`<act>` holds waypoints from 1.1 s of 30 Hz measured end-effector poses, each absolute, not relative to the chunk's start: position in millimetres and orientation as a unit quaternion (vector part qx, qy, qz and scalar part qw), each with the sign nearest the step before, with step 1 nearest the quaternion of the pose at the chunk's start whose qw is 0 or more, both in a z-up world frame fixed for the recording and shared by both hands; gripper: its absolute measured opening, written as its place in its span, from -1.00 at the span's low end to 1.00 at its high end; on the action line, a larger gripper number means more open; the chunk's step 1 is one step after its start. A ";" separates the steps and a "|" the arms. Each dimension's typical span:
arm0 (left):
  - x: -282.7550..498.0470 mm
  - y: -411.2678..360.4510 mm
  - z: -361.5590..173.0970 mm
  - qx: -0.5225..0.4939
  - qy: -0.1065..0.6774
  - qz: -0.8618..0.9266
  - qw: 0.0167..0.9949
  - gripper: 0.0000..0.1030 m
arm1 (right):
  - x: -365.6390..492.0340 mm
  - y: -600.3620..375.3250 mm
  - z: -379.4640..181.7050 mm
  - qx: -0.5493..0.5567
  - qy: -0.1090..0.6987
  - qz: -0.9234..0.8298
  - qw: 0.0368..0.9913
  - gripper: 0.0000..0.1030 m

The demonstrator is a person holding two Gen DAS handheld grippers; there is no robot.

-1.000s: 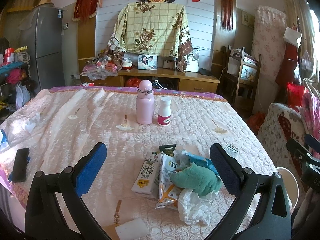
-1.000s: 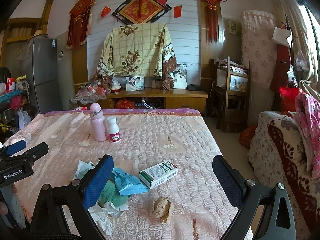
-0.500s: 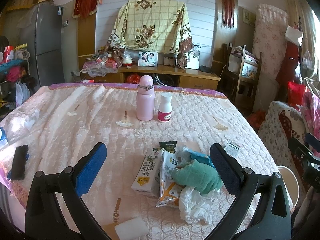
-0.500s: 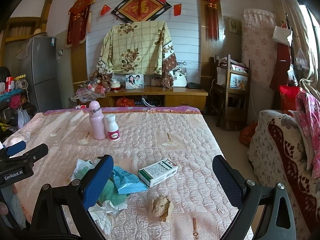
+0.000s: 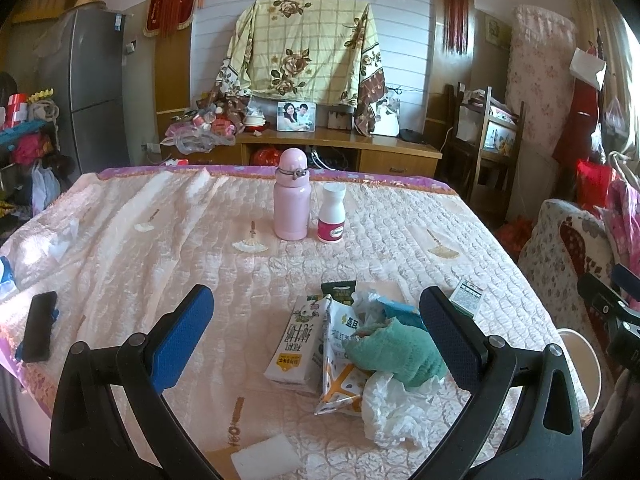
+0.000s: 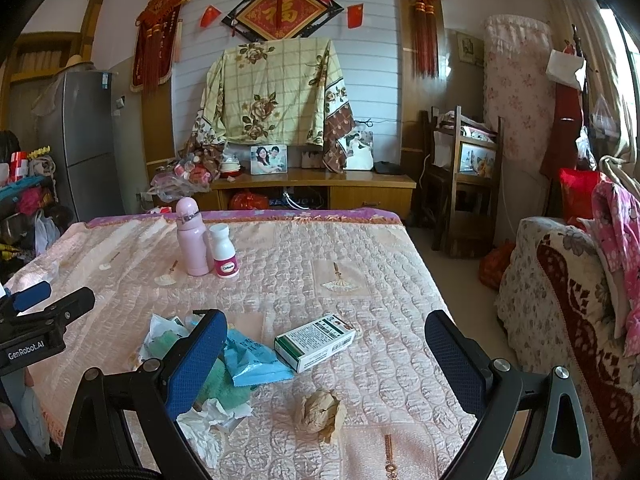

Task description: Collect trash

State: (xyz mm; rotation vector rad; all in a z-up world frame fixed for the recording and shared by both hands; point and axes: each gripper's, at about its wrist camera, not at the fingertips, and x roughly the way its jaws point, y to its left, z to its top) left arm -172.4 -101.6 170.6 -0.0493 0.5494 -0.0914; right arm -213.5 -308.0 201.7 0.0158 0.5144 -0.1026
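A trash pile lies on the quilted table: a milk carton (image 5: 294,344), a snack wrapper (image 5: 340,364), a green cloth (image 5: 394,350), crumpled white tissue (image 5: 394,408) and a blue wrapper (image 6: 252,358). A green-and-white box (image 6: 316,341) and a crumpled brown paper ball (image 6: 320,414) lie to the pile's right. My left gripper (image 5: 316,338) is open and empty, above the pile. My right gripper (image 6: 326,362) is open and empty, with the box and paper ball between its fingers.
A pink bottle (image 5: 292,196) and a white pill bottle (image 5: 332,214) stand mid-table. A black phone (image 5: 38,326) lies at the left edge. A white bucket (image 5: 582,364) sits off the table's right side. A white pad (image 5: 266,456) lies near the front edge. A sofa (image 6: 560,304) stands at right.
Both views have tilted up slightly, so the table items sit lower in frame. Both grippers stay open. Nothing on the table has moved.
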 end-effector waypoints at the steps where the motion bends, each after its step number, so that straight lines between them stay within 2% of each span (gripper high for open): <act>1: -172.6 -101.3 170.8 -0.025 0.272 -0.046 0.961 0.99 | -212.8 -307.7 202.4 0.007 0.254 -0.051 0.966 0.91; 18: -168.7 -100.6 166.5 -0.025 0.277 -0.046 0.959 0.99 | -211.7 -310.3 199.2 0.007 0.260 -0.052 0.964 0.91; 33: -155.8 -86.7 145.8 -0.015 0.332 -0.066 0.941 0.99 | -196.3 -336.5 174.5 0.006 0.310 -0.046 0.950 0.91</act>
